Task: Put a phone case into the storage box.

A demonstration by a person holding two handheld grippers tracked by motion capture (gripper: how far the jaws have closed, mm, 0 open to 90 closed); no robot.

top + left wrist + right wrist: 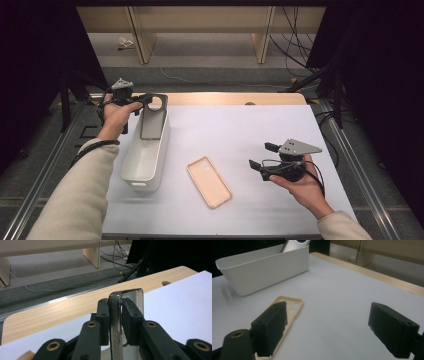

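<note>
Because the white counter (250,135) serves as the sorting ground, the white bin (131,175) stands at its left to take phone cases. The left tongs (115,305) pinch the dark case (152,117) by its top edge, lower end inside the bin, probably for dropping in. The right tongs (327,327) wait wide apart, just beside the beige case (209,181) lying flat.

On the tabletop (240,130), the bin (145,160) lies at nine o'clock, one phone case (151,120) leaning in its far end, another phone case (209,181) flat just right of it.
</note>
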